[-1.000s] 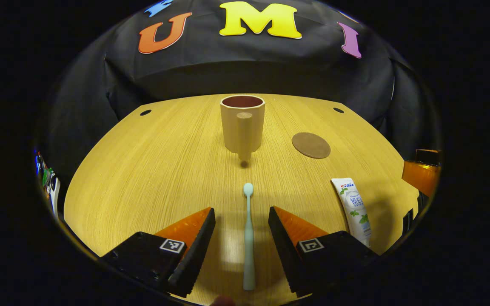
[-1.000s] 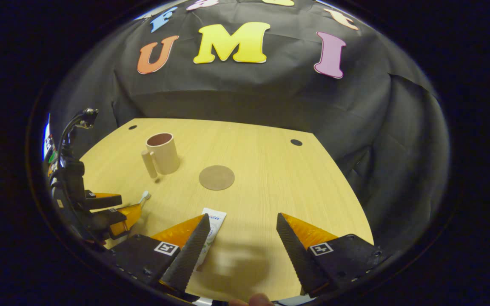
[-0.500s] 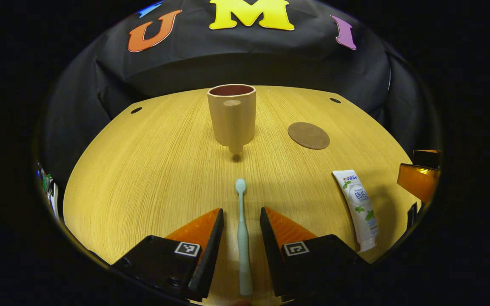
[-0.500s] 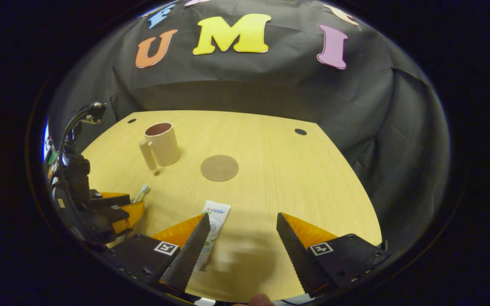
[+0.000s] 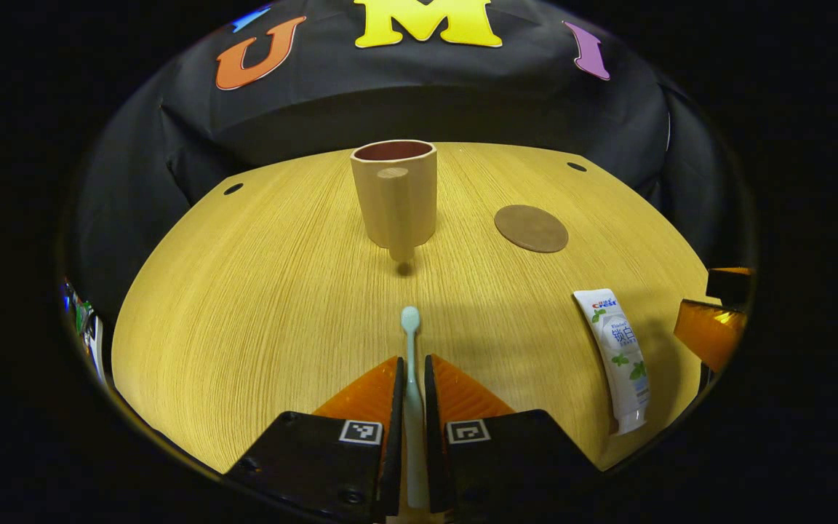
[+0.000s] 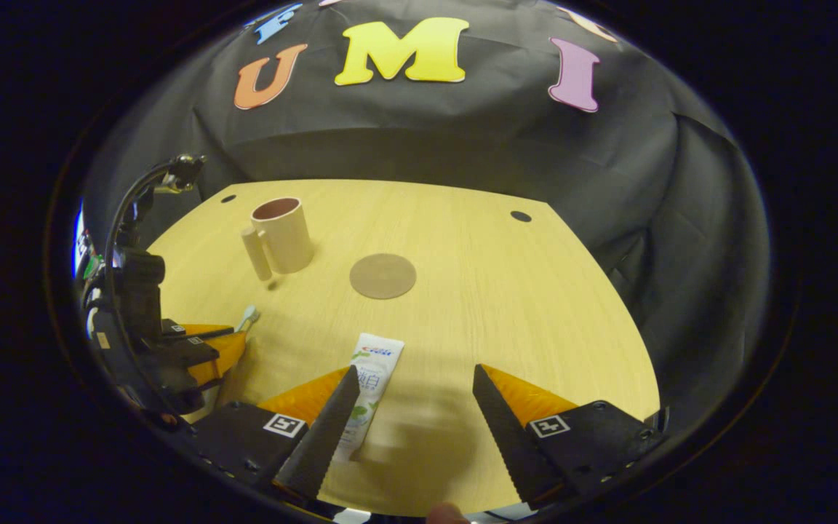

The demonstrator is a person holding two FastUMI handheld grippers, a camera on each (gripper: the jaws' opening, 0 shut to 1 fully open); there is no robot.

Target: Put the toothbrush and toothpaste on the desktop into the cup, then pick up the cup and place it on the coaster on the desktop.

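left gripper [image 5: 410, 386]: my fingers pinch toothbrush [image 5: 410, 349] mid-handle | light, stiff, slim, likely slippery | right gripper [image 6: 408, 407]: spread beside soft toothpaste tube [image 6: 372, 382]

My desktop [image 5: 259, 291] looks like pale wood laminate with fine straight grain and a soft sheen where the light falls. The cup [image 5: 395, 193] reads as matt plastic or ceramic, I cannot tell which, smooth outside. The coaster [image 5: 531, 228] is a flat, dull disc, perhaps cork or leather. The toothbrush [image 5: 409, 342] looks like smooth plastic with a slight gloss. The toothpaste [image 5: 617, 349] is a glossy printed plastic tube. The booth wall [image 6: 463, 153] is matt cloth, creased.
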